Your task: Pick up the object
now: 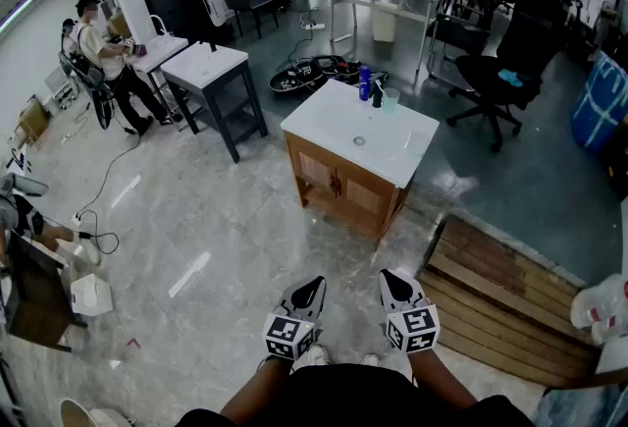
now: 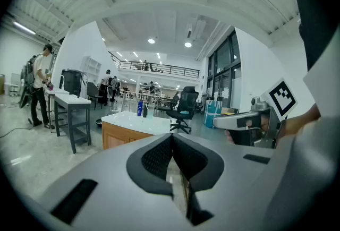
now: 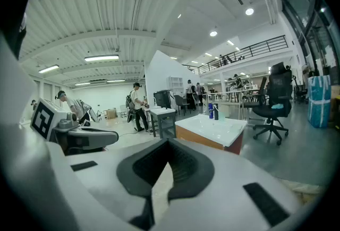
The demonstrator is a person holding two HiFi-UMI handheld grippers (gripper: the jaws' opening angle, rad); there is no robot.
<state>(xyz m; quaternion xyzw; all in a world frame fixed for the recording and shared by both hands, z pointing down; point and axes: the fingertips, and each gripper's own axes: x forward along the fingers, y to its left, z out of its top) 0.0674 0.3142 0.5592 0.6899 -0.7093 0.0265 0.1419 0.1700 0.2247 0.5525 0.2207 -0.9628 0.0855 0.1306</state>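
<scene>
A wooden cabinet with a white sink top [image 1: 334,126] stands in the middle of the floor, well ahead of me. At its far corner are a blue bottle [image 1: 364,81], a dark bottle [image 1: 377,94] and a pale cup [image 1: 391,100]. My left gripper [image 1: 313,285] and right gripper [image 1: 392,277] hang side by side near my body, far short of the cabinet. Both are shut with nothing between the pads. The left gripper view looks over shut jaws [image 2: 172,137] at the cabinet [image 2: 133,121]. In the right gripper view, the blue bottle [image 3: 210,111] shows beyond the shut gripper [image 3: 168,143].
A dark table with a white top [image 1: 211,70] stands left of the cabinet, with a person [image 1: 103,52] at a desk beyond. An office chair [image 1: 505,62] is at the right. A wooden platform [image 1: 491,293] lies at my right; a white box [image 1: 90,295] at my left.
</scene>
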